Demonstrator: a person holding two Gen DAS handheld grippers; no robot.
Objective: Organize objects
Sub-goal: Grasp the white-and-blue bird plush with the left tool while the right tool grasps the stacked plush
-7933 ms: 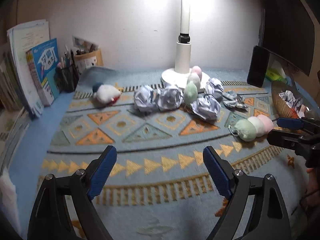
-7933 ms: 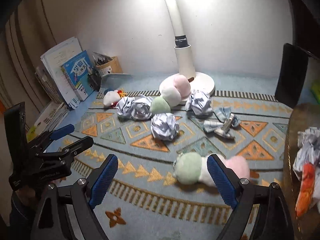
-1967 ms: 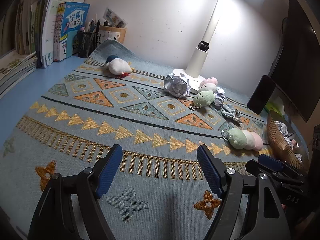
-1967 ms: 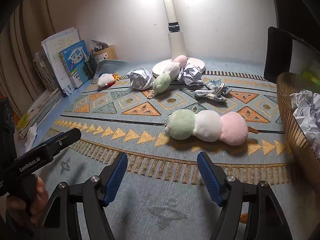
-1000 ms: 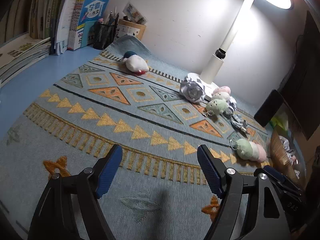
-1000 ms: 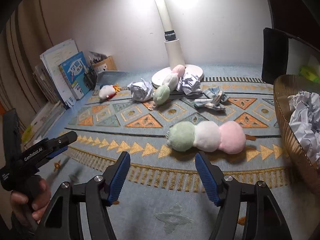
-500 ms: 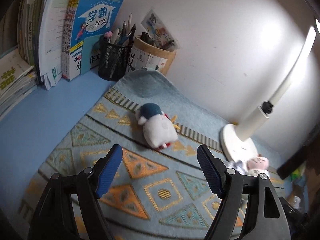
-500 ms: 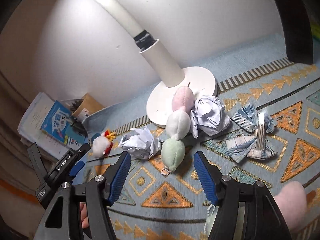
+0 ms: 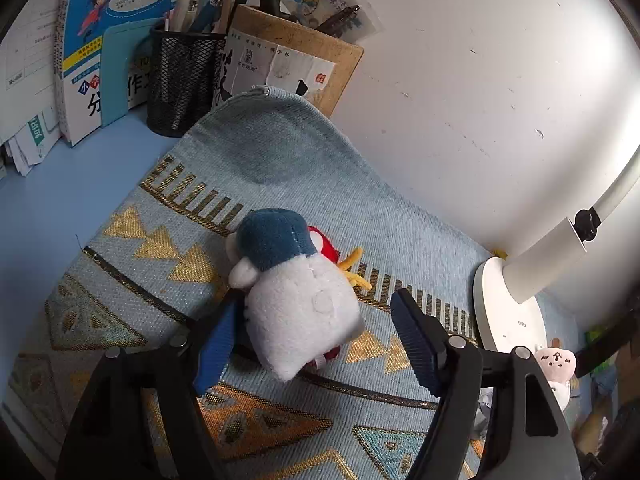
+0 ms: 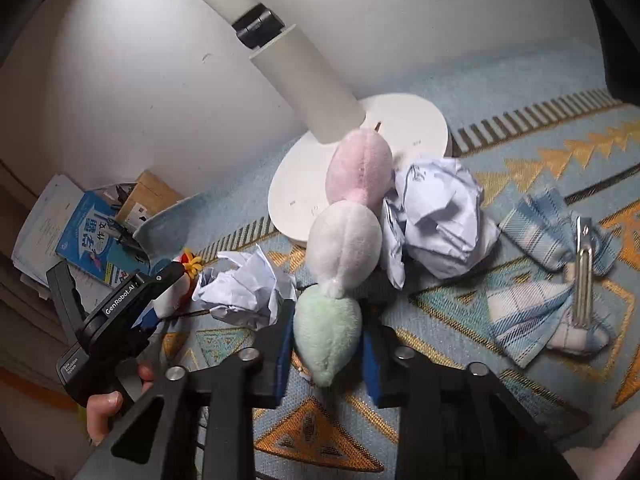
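Observation:
A white plush penguin [image 9: 296, 304] with a blue head lies on the patterned mat [image 9: 288, 160]. My left gripper [image 9: 314, 348] straddles it and its jaws are closing. The left pad is at the plush's side and the right pad [image 9: 412, 344] still stands off it. In the right wrist view a plush of three balls, green, white and pink [image 10: 344, 240], leans on the lamp base [image 10: 420, 128]. My right gripper [image 10: 326, 356] is closing, with its pads pressing both sides of the green end. The left gripper [image 10: 172, 280], in a hand, shows at the left of that view.
Two crumpled paper balls [image 10: 248, 292] [image 10: 436, 216] flank the three-ball plush, and a blue plaid hair bow [image 10: 552, 280] lies to the right. A mesh pen cup [image 9: 180, 80], a wooden box [image 9: 288, 60] and books [image 9: 100, 40] line the wall. The lamp base [image 9: 508, 320] stands to the right.
Both grippers moved in toward the back of the mat. The left now straddles the penguin. The right dropped over the green end and its jaws narrowed onto it.

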